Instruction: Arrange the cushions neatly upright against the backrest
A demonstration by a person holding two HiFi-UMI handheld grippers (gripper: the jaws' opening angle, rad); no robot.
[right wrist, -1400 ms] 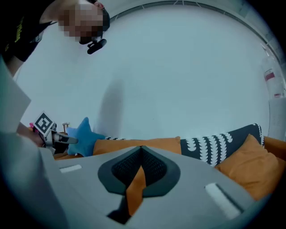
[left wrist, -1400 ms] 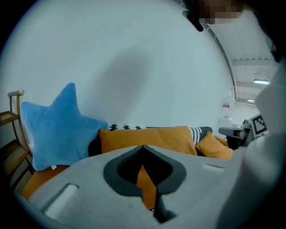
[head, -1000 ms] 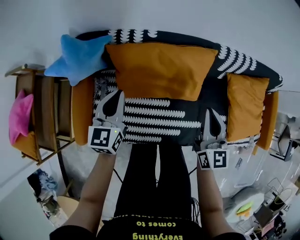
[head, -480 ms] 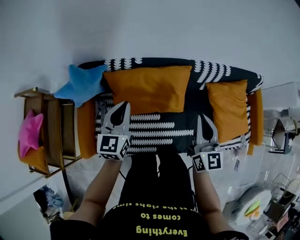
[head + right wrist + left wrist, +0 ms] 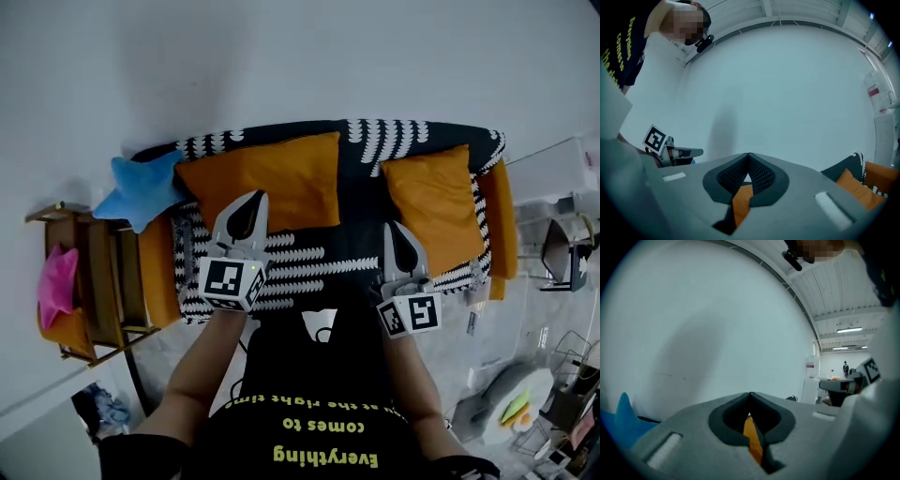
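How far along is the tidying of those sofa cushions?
Nearly done, it seems: the large orange cushion and the smaller orange cushion both lean against the backrest. Nothing is in hand; the left gripper and right gripper are shut and empty. Possibly left: the blue star cushion, askew at the sofa's left end.

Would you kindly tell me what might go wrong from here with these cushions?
The blue star cushion sits at the sofa end, seemingly overhanging the armrest, and may slip off. The smaller orange cushion leans crooked and may slump. The left claw and right claw are shut, so a reach now could shove a cushion, not grip it.
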